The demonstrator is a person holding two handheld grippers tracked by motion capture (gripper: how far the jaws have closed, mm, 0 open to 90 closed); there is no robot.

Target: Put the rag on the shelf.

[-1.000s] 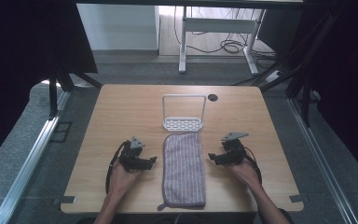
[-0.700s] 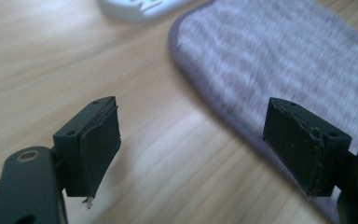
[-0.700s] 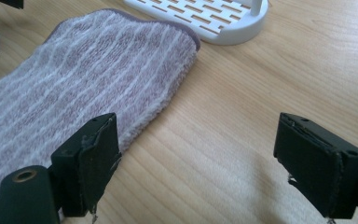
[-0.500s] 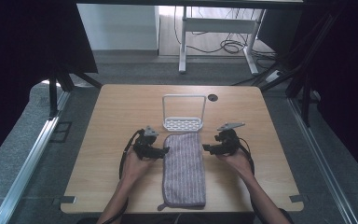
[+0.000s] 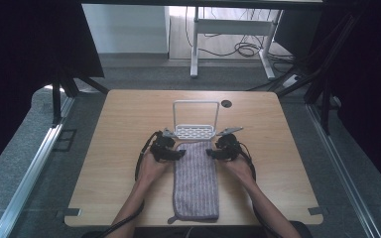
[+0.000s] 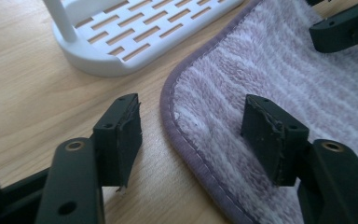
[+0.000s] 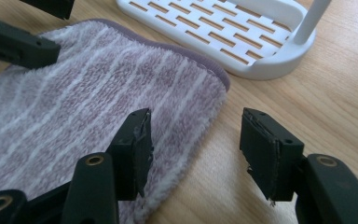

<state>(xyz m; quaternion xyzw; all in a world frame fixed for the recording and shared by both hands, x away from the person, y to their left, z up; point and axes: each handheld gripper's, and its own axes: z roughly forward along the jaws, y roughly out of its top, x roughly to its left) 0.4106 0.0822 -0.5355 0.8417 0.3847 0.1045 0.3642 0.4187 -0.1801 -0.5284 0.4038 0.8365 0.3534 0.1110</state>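
A lilac striped towel lies flat and lengthwise on the wooden table, its far end next to a white slotted rack. My left gripper is at the towel's far left corner and my right gripper at its far right corner. In the left gripper view the gripper straddles the towel hem, one jaw over wood and one over cloth. My right gripper straddles the towel edge likewise. Both pairs of jaws have just been closing; their pads stand apart from the cloth.
The rack has an upright wire handle and stands just beyond both grippers. A dark cable hole sits at the table's back right. Bare wood lies to either side of the towel. Dark curtains flank the table.
Both hands have slid away from me along the towel's sides, from its middle to its far corners, and turned inward. Both pairs of jaws have narrowed around the towel's edges.
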